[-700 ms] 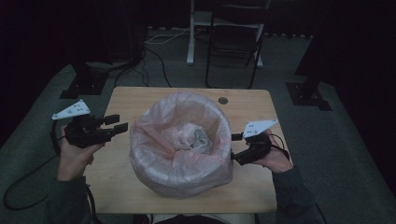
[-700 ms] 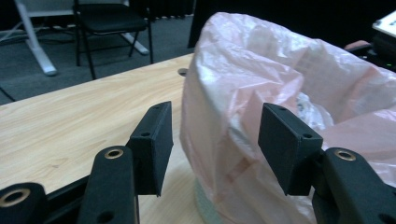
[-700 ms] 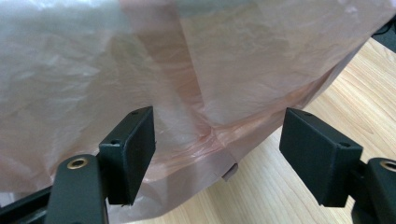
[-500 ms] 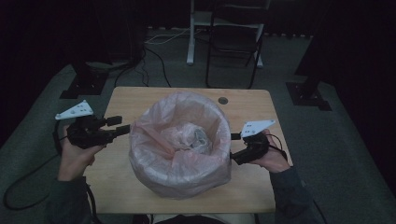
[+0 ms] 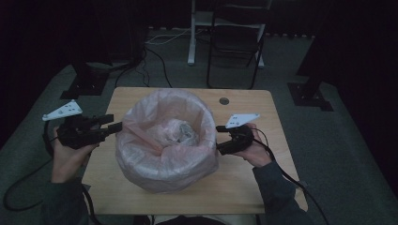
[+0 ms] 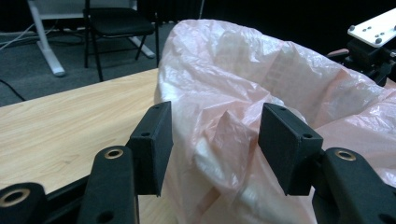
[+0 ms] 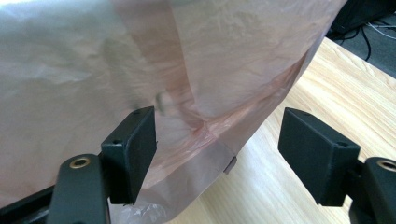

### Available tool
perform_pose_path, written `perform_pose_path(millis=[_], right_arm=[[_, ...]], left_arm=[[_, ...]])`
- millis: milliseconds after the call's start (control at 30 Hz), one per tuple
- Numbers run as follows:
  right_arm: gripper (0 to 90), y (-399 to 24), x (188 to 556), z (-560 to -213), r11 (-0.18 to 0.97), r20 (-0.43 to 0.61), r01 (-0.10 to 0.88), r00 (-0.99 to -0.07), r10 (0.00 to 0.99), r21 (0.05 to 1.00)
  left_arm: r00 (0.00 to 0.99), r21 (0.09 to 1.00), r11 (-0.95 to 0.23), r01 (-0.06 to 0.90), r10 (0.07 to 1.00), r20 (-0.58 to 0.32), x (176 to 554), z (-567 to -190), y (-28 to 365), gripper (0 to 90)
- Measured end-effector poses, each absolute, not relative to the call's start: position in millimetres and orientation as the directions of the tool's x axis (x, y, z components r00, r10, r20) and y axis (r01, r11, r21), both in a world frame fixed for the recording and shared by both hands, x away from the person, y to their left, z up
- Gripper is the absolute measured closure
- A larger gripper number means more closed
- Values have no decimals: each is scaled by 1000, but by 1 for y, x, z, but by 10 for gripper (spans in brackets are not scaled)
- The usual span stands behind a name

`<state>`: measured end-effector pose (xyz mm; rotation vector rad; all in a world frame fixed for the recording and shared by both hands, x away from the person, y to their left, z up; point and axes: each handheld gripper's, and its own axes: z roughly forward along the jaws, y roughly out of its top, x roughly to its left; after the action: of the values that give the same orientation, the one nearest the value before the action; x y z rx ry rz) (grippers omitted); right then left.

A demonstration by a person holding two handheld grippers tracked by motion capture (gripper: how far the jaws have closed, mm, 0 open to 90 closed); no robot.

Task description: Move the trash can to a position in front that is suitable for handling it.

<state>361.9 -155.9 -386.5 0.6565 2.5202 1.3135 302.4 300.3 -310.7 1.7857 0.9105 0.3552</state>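
A round bin lined with a thin pink plastic bag (image 5: 159,154) stands in the middle of the wooden table (image 5: 256,110). Pale crumpled waste (image 5: 180,132) lies inside it. My left gripper (image 5: 115,125) is at the bin's left rim. In the left gripper view its jaws stand wide apart around a raised fold of the bag (image 6: 224,135), and the left gripper (image 6: 215,128) does not press on the film. My right gripper (image 5: 219,140) is at the right rim, open, and in the right gripper view the overhanging bag film (image 7: 196,116) hangs between the right gripper's (image 7: 217,135) pads.
A small dark round grommet (image 5: 224,101) sits in the table near its far edge. Behind the table stand a black chair (image 5: 234,42) and a white desk leg (image 5: 191,40). Dark stand bases (image 5: 87,86) and cables lie on the grey carpet. The other gripper's white plate (image 6: 373,28) shows past the bag.
My right gripper has moved left, closer to the bin's right rim. The left gripper has hardly shifted, and the bin has stayed in place.
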Motion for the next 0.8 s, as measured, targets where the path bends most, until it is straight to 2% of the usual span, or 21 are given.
perform_pose_path(millis=[233, 633, 800], right_arm=[[270, -133, 368, -390, 525, -24, 286, -862, 506, 801], [271, -135, 363, -387, 550, -63, 264, -861, 505, 793], [270, -139, 357, -383, 576, -101, 241, -861, 498, 781]], left_arm=[[648, 877, -164, 451, 736, -196, 306, -315, 303, 450], [601, 858, -181, 481, 781, -172, 307, -316, 304, 451], [603, 850, -203, 487, 782, -159, 310, -318, 299, 500]])
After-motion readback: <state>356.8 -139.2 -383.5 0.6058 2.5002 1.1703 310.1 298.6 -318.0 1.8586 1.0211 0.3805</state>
